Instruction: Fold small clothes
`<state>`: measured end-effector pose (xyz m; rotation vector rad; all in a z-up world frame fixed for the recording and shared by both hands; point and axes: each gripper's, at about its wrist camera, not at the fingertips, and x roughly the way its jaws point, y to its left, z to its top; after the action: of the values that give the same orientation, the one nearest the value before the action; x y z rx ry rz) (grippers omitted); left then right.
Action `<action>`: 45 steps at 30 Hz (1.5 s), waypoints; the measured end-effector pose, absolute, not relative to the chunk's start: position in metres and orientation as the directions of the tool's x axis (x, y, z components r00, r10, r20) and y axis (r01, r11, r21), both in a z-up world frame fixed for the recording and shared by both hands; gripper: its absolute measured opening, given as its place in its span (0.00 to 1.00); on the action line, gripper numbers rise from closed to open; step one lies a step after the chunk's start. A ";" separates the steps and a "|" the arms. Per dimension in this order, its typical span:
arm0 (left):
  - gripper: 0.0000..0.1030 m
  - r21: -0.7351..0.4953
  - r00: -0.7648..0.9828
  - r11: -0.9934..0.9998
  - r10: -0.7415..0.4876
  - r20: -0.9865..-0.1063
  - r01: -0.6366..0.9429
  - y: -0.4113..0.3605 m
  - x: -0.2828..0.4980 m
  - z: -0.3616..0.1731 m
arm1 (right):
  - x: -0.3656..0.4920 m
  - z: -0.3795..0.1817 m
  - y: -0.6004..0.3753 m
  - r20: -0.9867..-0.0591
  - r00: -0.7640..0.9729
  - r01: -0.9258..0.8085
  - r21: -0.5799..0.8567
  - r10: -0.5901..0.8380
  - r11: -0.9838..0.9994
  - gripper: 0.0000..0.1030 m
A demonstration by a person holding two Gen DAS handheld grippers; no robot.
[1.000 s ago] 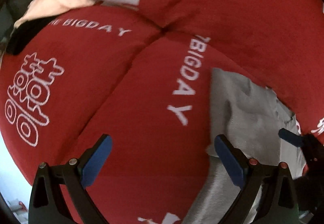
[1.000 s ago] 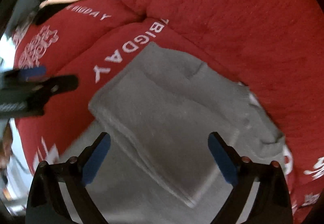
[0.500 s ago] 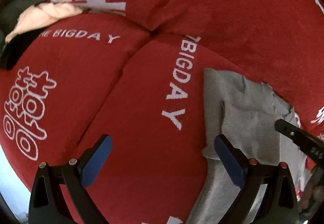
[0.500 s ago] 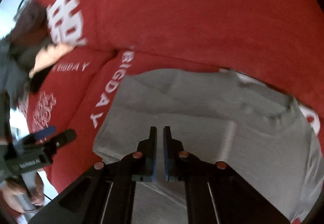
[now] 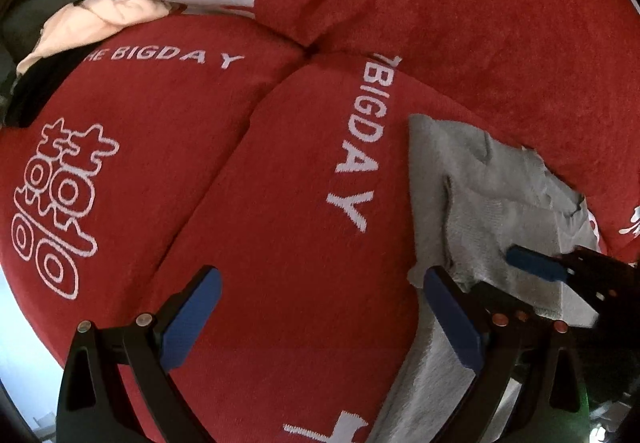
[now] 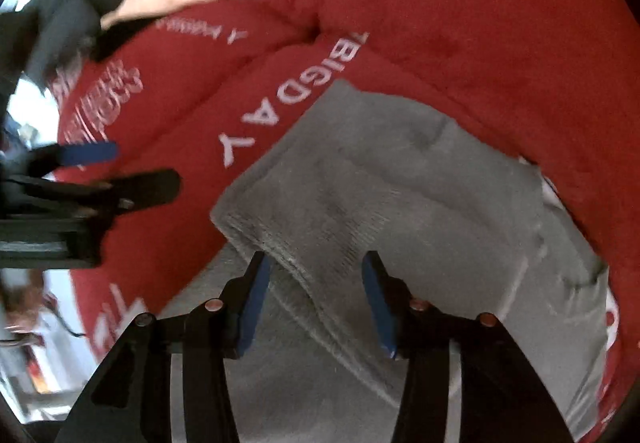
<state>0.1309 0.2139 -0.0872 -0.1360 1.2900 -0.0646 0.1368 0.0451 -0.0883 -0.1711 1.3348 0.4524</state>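
1. Blue-padded fingers [image 6: 256, 307] of the right gripper [image 6: 316, 303] stand partly apart and are opening; the folded edge of the grey garment [image 6: 400, 211] runs between them, and the pads are not pressing on it.
2. Fingers of the left gripper [image 5: 320, 323] are spread wide over the red cushion [image 5: 260, 223], pinching nothing.
3. Just beyond and under the right fingers, the grey garment lies folded on the cushion, its long axis slanting from near left to far right.
4. From the left gripper, the garment lies beside the right-hand finger, stretching away from it.
5. White lettering [image 5: 360, 147] runs along the cushion between the left fingers and the garment.
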 end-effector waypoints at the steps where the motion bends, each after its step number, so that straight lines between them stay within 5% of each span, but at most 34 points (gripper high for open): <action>1: 0.98 -0.138 0.274 0.990 -0.125 -0.953 -0.030 0.215 0.130 -0.088 | 0.139 -0.094 0.049 -0.967 0.157 -0.410 0.123 0.202 0.904 0.51; 5: 0.98 -0.140 0.272 0.990 -0.127 -0.954 -0.030 0.217 0.127 -0.090 | 0.142 -0.101 0.066 -0.970 0.202 -0.481 0.021 0.134 0.876 0.48; 7: 0.98 -0.136 0.266 0.990 -0.123 -0.956 -0.029 0.216 0.127 -0.091 | 0.140 -0.098 0.071 -0.967 0.216 -0.510 0.005 0.134 0.860 0.14; 8: 0.98 -0.135 0.261 0.990 -0.123 -0.957 -0.030 0.215 0.127 -0.091 | 0.143 -0.095 0.068 -0.965 0.232 -0.479 -0.001 0.125 0.878 0.11; 14: 0.98 -0.123 0.273 0.992 -0.123 -0.954 0.016 0.206 0.132 -0.087 | 0.156 -0.064 -0.054 -0.896 0.381 0.117 0.294 0.231 0.949 0.11; 19: 0.98 -0.124 0.253 0.991 -0.132 -0.958 0.049 0.193 0.135 -0.093 | 0.135 -0.056 -0.123 -0.901 0.404 0.271 0.283 0.158 0.920 0.11; 25: 0.98 -0.126 0.249 0.989 -0.141 -0.958 0.074 0.176 0.135 -0.096 | 0.085 -0.080 -0.203 -0.872 0.418 0.530 0.462 0.255 0.711 0.11; 28: 0.98 -0.130 0.246 0.988 -0.147 -0.958 0.086 0.167 0.143 -0.098 | 0.063 -0.099 -0.228 -0.834 0.433 0.591 0.549 0.342 0.591 0.17; 29: 0.98 -0.128 0.247 0.988 -0.146 -0.958 0.089 0.165 0.145 -0.099 | 0.059 -0.101 -0.232 -0.822 0.441 0.591 0.567 0.360 0.574 0.28; 30: 0.98 -0.125 0.248 0.988 -0.144 -0.958 0.092 0.162 0.148 -0.099 | 0.055 -0.103 -0.237 -0.806 0.454 0.586 0.592 0.380 0.553 0.52; 32: 0.98 -0.124 0.247 0.988 -0.144 -0.958 0.094 0.158 0.152 -0.098 | 0.050 -0.106 -0.245 -0.770 0.495 0.589 0.637 0.402 0.496 0.65; 34: 0.98 -0.123 0.247 0.988 -0.143 -0.958 0.095 0.153 0.153 -0.096 | 0.051 -0.118 -0.253 -0.758 0.494 0.624 0.651 0.427 0.433 0.55; 36: 0.98 -0.118 0.246 0.988 -0.140 -0.959 0.102 0.147 0.154 -0.094 | 0.052 -0.131 -0.257 -0.743 0.498 0.675 0.656 0.447 0.338 0.13; 37: 0.98 -0.113 0.249 0.988 -0.136 -0.959 0.105 0.145 0.155 -0.092 | 0.054 -0.133 -0.258 -0.732 0.509 0.683 0.664 0.453 0.305 0.06; 45: 0.98 -0.110 0.256 0.989 -0.133 -0.957 0.100 0.140 0.176 -0.093 | 0.032 -0.101 -0.289 -0.840 0.472 0.723 0.543 0.268 0.428 0.04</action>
<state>0.1760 0.1401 -0.0932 -0.0289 1.3022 -0.1582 0.0322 -0.2892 -0.1014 1.1376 1.0882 -0.3676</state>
